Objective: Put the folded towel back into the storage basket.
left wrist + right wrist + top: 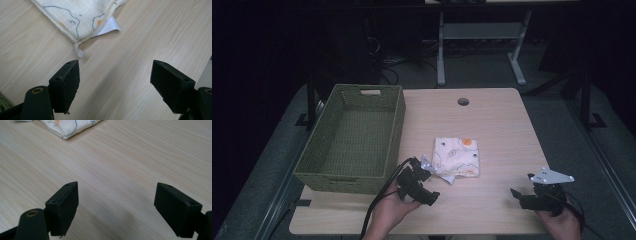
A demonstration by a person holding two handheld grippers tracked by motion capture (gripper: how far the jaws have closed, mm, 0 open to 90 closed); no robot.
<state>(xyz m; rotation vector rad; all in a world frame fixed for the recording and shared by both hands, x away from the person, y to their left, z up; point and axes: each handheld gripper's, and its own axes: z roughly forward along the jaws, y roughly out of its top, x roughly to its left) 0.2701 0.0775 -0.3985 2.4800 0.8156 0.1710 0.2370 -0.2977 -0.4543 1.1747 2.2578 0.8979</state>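
Being soft, light and floppy, the folded cloth point(457, 156) is best pinched at its near corner; left gripper point(115, 75) spread, empty.

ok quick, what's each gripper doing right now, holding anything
Left gripper: open, holding nothing, jaws just short of the folded cloth.
Right gripper: open, holding nothing, over bare table.

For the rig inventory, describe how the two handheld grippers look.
Both are black, with two blocky, flat-faced jaws each. The left gripper trails a black cable toward the table's near edge. The right gripper carries a light grey three-cornered plate on top. No sleeves are visible.
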